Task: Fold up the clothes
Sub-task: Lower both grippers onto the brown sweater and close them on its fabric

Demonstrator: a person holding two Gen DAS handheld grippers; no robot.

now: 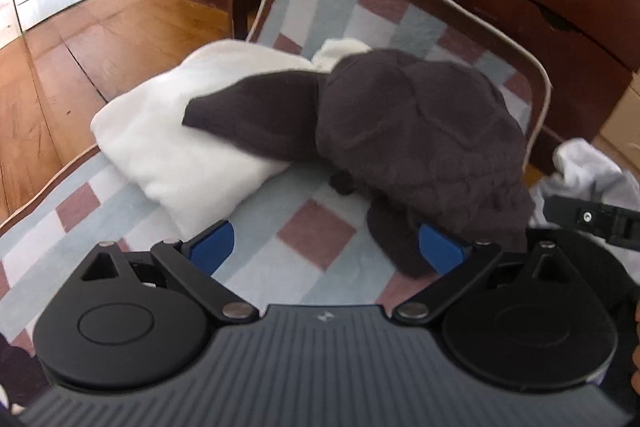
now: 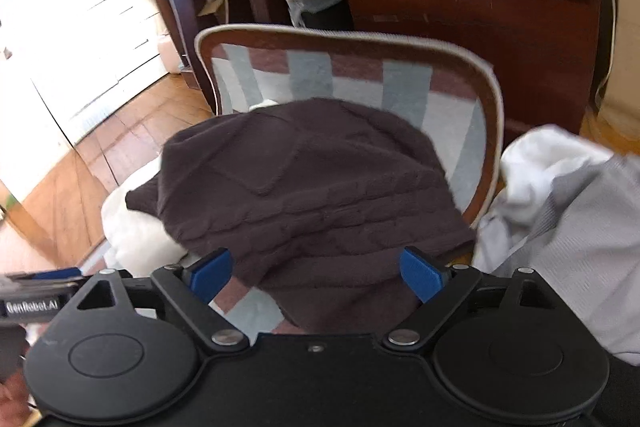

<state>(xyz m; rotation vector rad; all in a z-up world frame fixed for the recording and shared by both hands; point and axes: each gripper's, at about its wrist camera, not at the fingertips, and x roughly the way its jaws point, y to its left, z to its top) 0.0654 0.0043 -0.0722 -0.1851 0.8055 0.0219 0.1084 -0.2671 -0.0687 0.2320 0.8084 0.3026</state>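
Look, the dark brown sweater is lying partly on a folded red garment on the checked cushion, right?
Not quite. The folded garment under the dark brown sweater is white, not red, as the left wrist view shows. The rest is right: both lie on the checked cushion.

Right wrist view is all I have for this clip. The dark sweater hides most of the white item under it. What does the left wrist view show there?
Observer: The white garment is a folded bundle lying on the checked cushion, with the dark sweater draped partly over its far end.
Operator: Is the left gripper holding anything?
Observer: No. The left gripper is open, and the cushion shows between its fingers; only its right finger sits beside the sweater's near edge.
Operator: Anything sticking out of the sweater?
Observer: Yes, a dark sleeve extends out across the top of the white garment.
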